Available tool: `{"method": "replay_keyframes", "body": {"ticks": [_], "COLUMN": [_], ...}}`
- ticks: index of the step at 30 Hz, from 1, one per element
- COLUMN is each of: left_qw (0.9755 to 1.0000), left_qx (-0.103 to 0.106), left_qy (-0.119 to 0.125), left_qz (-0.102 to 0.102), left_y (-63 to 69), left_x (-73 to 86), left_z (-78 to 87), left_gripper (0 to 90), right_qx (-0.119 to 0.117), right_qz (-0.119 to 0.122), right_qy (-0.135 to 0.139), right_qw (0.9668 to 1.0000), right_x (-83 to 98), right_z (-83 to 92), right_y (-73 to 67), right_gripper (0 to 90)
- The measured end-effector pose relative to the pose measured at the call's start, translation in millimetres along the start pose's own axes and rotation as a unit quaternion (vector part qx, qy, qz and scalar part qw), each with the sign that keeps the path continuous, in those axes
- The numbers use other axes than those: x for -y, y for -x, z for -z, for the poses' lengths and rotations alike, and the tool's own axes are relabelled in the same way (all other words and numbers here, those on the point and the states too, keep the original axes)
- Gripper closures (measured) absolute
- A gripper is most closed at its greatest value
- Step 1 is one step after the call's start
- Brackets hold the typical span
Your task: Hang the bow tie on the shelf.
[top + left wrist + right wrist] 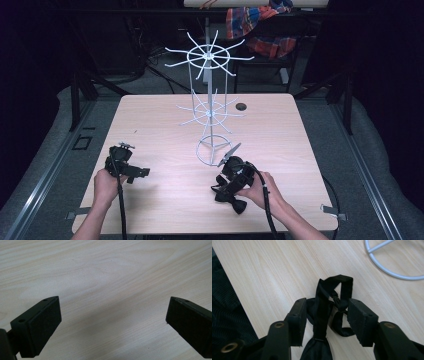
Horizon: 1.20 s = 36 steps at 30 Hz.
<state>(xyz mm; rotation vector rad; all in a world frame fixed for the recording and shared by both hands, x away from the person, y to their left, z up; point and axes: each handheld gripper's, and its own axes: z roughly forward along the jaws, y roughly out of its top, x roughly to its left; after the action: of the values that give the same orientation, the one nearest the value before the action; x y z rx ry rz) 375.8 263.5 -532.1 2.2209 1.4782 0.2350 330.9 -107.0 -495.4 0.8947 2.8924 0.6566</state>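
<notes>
A black bow tie with its strap looped above it lies on the wooden table, near the front edge. My right gripper straddles it. The left pad sits against the fabric and the right pad is beside the strap clasp, with bare table showing between them, so the jaws stand partly open around it. From above, the right gripper points toward the person, with the bow tie under it. My left gripper rests at the front left. Its jaws stand wide apart over bare wood.
A white wire display rack with two tiers of spokes stands mid-table. Its base ring lies just beyond the right gripper. A dark round hole is at the table's back. Coloured cloth hangs behind. The table edge and dark floor are close by.
</notes>
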Motion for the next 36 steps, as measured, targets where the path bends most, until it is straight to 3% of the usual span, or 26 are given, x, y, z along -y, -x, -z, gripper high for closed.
{"method": "replay_keyframes", "body": {"ticks": [6, 13, 26, 36], "left_qw": [1.0, 1.0, 1.0, 1.0], "left_qx": [0.003, 0.002, 0.002, 0.0], "left_qy": [-0.003, -0.001, -0.003, -0.005], "left_qz": [-0.003, -0.004, -0.003, -0.006], "left_y": [0.1, -0.3, -0.2, -0.2], "left_x": [0.1, -0.1, 0.0, -0.3], "left_z": [0.5, 1.1, 0.6, -0.1], "left_gripper": [0.0, 0.0, 0.1, 0.1], "right_qx": [0.021, 0.015, -0.007, -0.001], "right_qz": [0.02, 0.011, 0.007, -0.002], "right_qy": [-0.035, -0.014, 0.02, 0.049], "right_qw": [0.999, 0.9997, 0.9998, 0.9988], "right_x": [-6.0, -2.4, 3.6, 7.7], "right_z": [-8.9, -2.6, 16.7, 38.4], "right_y": [-7.4, -3.7, 4.2, 11.2], "right_gripper": [71.8, 88.0, 89.3, 89.4]}}
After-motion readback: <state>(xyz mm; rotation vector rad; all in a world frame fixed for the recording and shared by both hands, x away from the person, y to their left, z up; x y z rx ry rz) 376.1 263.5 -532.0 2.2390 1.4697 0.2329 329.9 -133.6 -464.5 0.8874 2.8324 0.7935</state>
